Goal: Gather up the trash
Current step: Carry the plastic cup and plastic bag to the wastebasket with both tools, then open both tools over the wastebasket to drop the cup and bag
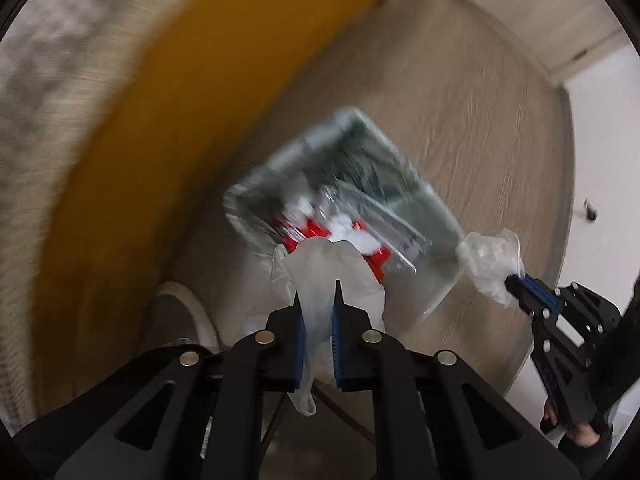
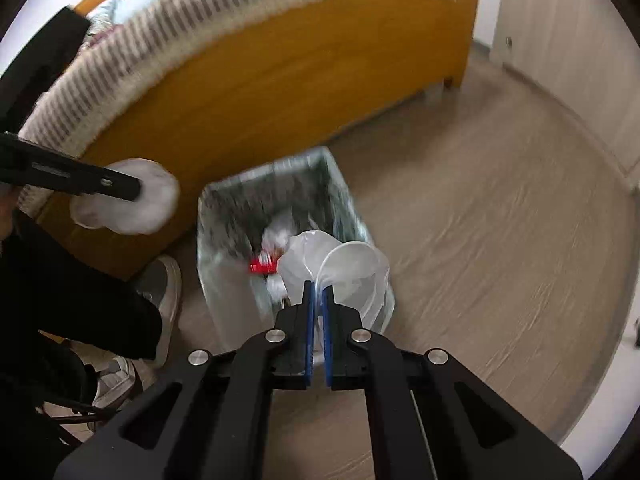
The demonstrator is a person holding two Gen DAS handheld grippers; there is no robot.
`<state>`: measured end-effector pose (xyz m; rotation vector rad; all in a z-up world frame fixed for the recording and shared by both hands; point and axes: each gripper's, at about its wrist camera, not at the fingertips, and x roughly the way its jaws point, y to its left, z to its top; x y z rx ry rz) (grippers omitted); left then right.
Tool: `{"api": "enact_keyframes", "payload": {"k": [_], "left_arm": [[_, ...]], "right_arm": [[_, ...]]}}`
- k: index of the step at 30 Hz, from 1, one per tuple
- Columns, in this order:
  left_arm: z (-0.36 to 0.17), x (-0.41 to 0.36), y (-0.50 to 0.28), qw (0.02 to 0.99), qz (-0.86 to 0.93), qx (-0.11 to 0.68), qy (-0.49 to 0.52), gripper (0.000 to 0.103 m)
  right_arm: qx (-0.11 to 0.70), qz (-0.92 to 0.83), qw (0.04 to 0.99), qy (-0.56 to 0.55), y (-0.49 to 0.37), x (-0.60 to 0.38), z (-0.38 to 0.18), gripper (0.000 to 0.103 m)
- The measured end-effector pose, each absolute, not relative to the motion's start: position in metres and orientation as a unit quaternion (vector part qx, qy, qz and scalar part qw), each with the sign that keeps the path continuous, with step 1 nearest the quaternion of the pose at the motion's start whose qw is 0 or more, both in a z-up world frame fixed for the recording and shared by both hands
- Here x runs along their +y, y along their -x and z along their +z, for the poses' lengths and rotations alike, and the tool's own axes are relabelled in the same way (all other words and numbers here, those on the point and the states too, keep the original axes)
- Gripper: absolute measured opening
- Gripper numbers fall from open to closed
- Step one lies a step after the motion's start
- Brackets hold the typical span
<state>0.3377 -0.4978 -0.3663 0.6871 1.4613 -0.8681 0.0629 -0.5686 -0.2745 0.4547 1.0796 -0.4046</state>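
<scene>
Both pairs of fingers were clamped on trash: the left gripper [image 1: 317,292] pinched a thin translucent plastic glove [image 1: 320,268], the right gripper [image 2: 319,292] a crumpled clear plastic wrapper [image 2: 344,264]. The rectangular bag-lined waste bin [image 2: 224,208] stood on the wooden floor [image 2: 480,240] beside the yellow bed frame [image 2: 280,80]. The left gripper's load hung directly above the bin's opening; the right gripper's hung at the near rim.
</scene>
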Motion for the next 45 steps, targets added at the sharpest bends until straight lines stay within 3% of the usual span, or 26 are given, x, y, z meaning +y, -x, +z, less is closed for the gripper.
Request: {"api": "enact_keyframes", "payload": {"k": [3,4,5,7,11,19,20,21,22,23,28,36,45], "left_arm": [[-0.415,-0.525,-0.312,0.577,-0.376,0.643,-0.336,0.01],[-0.425,-0.527,-0.313,0.571,-0.378,0.646,-0.338,0.02],[-0.444,-0.531,-0.308,0.557,-0.374,0.659,-0.34,0.048],[-0.469,-0.53,-0.298,0.526,-0.358,0.685,-0.355,0.075],[-0.48,-0.515,-0.301,0.529,-0.341,0.68,-0.377,0.075],[-0.461,-0.494,-0.352,0.604,-0.248,0.693,-0.305,0.075],[-0.455,-0.494,-0.355,0.615,-0.243,0.686,-0.305,0.075],[-0.45,-0.494,-0.356,0.627,-0.241,0.674,-0.307,0.075],[-0.445,-0.495,-0.357,0.635,-0.243,0.664,-0.31,0.075],[-0.442,-0.496,-0.356,0.639,-0.247,0.658,-0.314,0.075],[-0.434,-0.497,-0.346,0.636,-0.263,0.644,-0.334,0.075],[-0.429,-0.494,-0.338,0.646,-0.274,0.602,-0.38,0.075],[-0.384,-0.485,-0.359,0.696,-0.269,0.596,-0.298,0.075]], "right_arm": [[0.517,-0.193,0.801,-0.231,-0.058,-0.57,-0.297,0.004],[0.519,-0.194,0.799,-0.234,-0.057,-0.571,-0.301,0.004],[0.522,-0.195,0.795,-0.239,-0.058,-0.572,-0.306,0.004],[0.525,-0.198,0.79,-0.246,-0.058,-0.575,-0.315,0.004],[0.531,-0.189,0.782,-0.266,-0.056,-0.584,-0.332,0.004],[0.566,-0.158,0.762,-0.272,-0.089,-0.577,-0.371,0.004],[0.574,-0.154,0.756,-0.275,-0.092,-0.577,-0.379,0.008],[0.589,-0.156,0.745,-0.272,-0.095,-0.577,-0.392,0.015],[0.6,-0.165,0.737,-0.264,-0.097,-0.578,-0.4,0.048],[0.611,-0.182,0.727,-0.255,-0.098,-0.579,-0.408,0.07],[0.582,-0.207,0.724,-0.307,-0.079,-0.588,-0.406,0.07],[0.572,-0.234,0.725,-0.303,-0.066,-0.594,-0.386,0.07],[0.549,-0.243,0.751,-0.274,-0.071,-0.598,-0.334,0.07]]}}
